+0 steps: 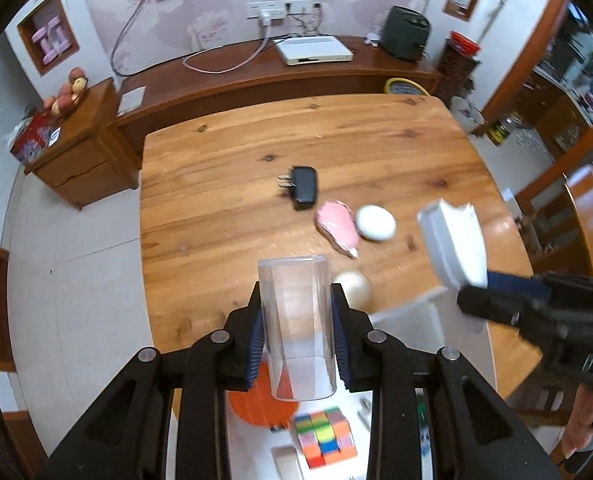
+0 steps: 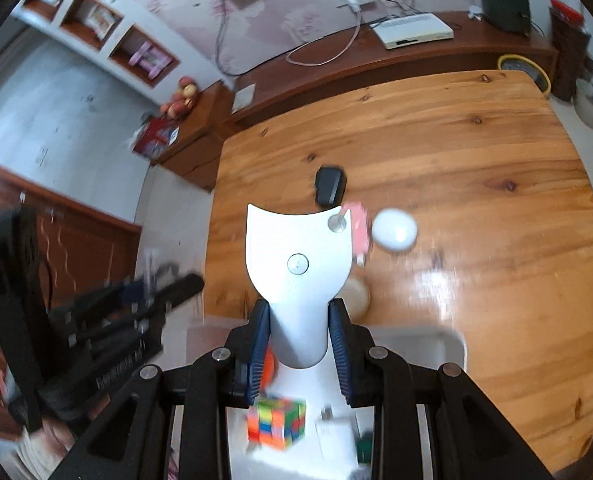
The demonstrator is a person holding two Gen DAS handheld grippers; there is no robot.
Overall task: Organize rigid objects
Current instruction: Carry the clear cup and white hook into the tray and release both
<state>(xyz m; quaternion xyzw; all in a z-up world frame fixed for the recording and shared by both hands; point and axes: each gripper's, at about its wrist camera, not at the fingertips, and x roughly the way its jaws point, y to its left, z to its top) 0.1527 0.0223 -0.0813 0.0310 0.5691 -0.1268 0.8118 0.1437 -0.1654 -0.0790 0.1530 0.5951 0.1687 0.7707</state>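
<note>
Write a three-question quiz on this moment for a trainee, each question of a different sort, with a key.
1. True or false: the left gripper is shut on a clear plastic container.
2. What does the right gripper hold? A) the black charger B) a white flat plastic piece C) the colour cube
3. Fill in: on the wooden table, the pink object lies between the black charger and the white ____ object.

Key: 1 true; 2 B, the white flat plastic piece; the colour cube lies in the white bin below; 3 oval.
</note>
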